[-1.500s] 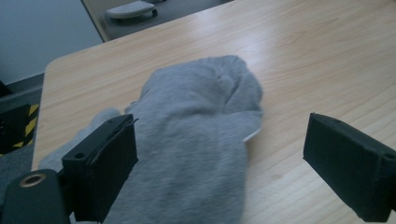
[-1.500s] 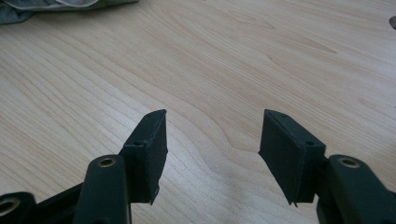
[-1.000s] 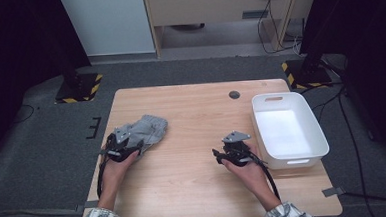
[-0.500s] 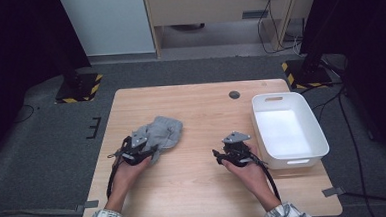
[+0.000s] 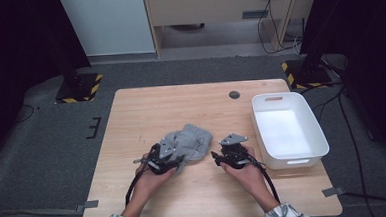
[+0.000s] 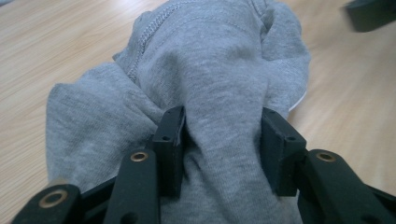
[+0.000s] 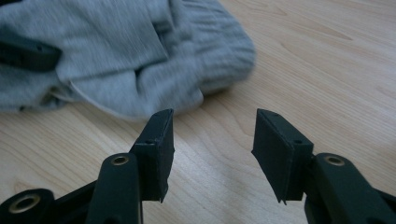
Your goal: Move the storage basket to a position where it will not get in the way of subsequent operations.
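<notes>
High view, nearest first: the left gripper is clenched on a fold of the grey garment, its jaws having closed on the cloth a moment ago. Just right of the garment, the right gripper has its jaws parted over bare table, nothing between them, though they have just narrowed slightly. Farther right of the garment stands a white bin.

White bin at right, bare table beyond.
</notes>
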Available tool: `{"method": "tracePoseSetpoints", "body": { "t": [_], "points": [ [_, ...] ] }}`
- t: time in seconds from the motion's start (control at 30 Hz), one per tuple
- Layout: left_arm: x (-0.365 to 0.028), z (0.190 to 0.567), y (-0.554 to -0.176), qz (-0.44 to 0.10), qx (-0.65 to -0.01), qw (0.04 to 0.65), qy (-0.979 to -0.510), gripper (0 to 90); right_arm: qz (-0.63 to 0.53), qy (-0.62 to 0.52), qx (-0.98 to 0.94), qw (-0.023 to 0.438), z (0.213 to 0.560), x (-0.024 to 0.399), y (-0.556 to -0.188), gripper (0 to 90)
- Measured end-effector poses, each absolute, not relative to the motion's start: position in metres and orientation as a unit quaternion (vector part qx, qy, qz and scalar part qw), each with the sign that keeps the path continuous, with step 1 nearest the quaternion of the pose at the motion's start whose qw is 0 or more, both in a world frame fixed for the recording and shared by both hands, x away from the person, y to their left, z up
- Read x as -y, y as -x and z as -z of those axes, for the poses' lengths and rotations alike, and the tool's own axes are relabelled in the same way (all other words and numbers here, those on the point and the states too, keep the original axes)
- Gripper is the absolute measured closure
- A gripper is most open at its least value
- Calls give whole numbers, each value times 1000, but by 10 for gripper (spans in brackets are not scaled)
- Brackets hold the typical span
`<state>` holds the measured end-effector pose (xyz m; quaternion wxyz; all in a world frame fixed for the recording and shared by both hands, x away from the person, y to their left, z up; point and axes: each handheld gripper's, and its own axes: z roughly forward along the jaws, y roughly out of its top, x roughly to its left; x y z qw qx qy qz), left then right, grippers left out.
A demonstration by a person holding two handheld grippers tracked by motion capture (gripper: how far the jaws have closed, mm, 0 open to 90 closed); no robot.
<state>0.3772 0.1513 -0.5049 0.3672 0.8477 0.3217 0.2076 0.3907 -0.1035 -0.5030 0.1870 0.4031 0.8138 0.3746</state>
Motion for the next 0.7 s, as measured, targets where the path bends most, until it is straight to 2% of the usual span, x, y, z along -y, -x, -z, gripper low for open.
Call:
{"method": "tracePoseSetpoints", "body": {
  "t": [0.3, 0.6, 0.7],
  "points": [
    [-128, 502, -367, -198, -302, 374, -854, 521, -364, -410, -820, 166, 509, 101, -392, 456],
    [-132, 478, -364, -238, -290, 421, -826, 323, -366, -415, -820, 148, 519, 106, -401, 730],
    [-126, 473, -374, -240, -289, 421, -826, 280, -371, -414, -819, 142, 520, 108, -402, 786]
  ]
}}
